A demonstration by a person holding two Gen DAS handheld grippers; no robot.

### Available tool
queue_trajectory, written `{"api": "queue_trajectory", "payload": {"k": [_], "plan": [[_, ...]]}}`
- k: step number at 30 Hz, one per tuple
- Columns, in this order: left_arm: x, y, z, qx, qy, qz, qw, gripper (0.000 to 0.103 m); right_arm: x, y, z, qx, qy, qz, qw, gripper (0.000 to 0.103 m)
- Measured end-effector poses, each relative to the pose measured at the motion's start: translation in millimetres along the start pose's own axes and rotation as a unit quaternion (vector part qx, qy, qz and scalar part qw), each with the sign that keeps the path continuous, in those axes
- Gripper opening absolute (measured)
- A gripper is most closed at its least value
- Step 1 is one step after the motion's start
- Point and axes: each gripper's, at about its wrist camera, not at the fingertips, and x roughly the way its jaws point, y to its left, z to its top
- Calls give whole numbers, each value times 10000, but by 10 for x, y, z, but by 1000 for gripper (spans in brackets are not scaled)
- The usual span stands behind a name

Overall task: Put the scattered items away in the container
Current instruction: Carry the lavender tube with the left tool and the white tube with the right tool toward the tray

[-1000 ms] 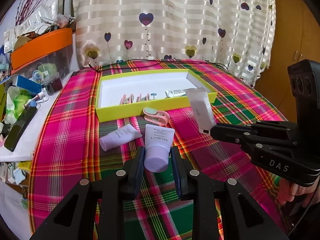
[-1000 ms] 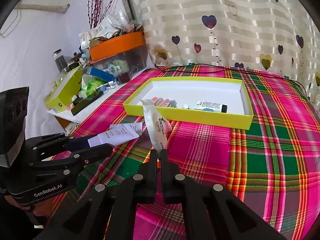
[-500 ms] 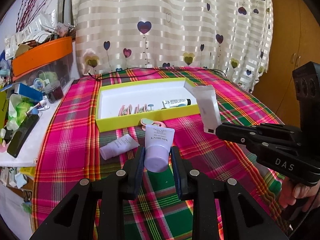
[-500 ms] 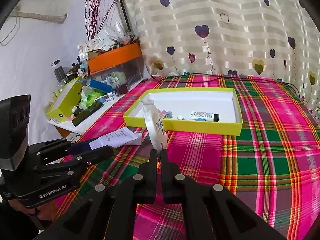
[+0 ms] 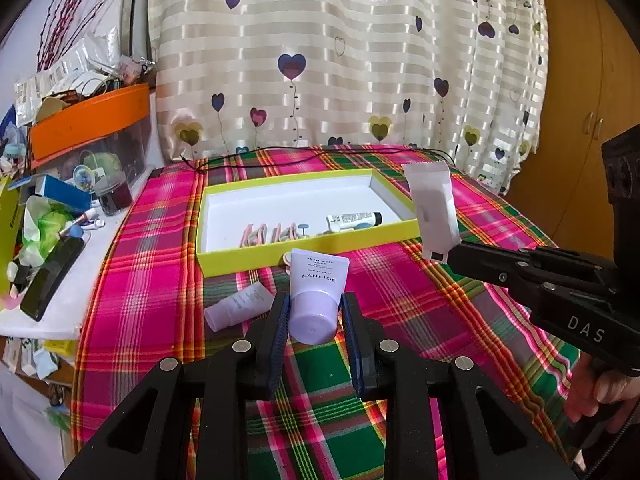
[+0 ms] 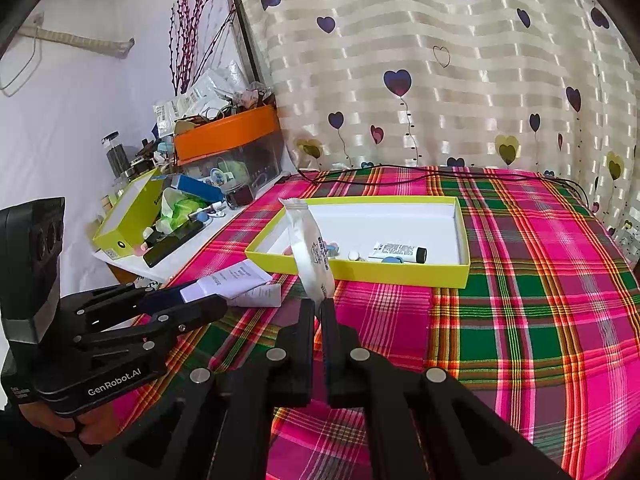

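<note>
Left gripper [image 5: 314, 316] jaws standing wide, pressing on the round cap end of a soft lilac tube [image 5: 316, 296] lying over the plaid cloth [image 5: 400, 320] of the tabletop; right gripper [image 6: 319, 304] jaws pinched tight on the flat crimped white tube [image 6: 310, 252], holding it upright just before the shallow yellow box [image 6: 360, 270]; a small black-capped tube [image 6: 398, 251] is lying inside; another pale tube [image 5: 238, 306] is resting beside the lilac one.

A heart-patterned striped curtain [image 5: 360, 60] hangs behind a bench draped in pink-and-green plaid cloth [image 6: 520, 320]. Far to the left, an orange-lidded storage bin [image 5: 92, 136] stands beside dried purple branches [image 6: 182, 40] and a black cable [image 5: 320, 152].
</note>
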Motion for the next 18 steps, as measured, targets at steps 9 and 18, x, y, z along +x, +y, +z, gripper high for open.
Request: {"api": "queue_trajectory", "payload": {"k": [9, 18], "plan": [[-27, -6, 74, 23, -112, -33, 9999, 27, 2, -3, 39, 0, -31, -33, 10000, 3], [-36, 14, 136, 0, -173, -36, 9998, 27, 10, -10, 89, -6, -60, -69, 10000, 3]]}}
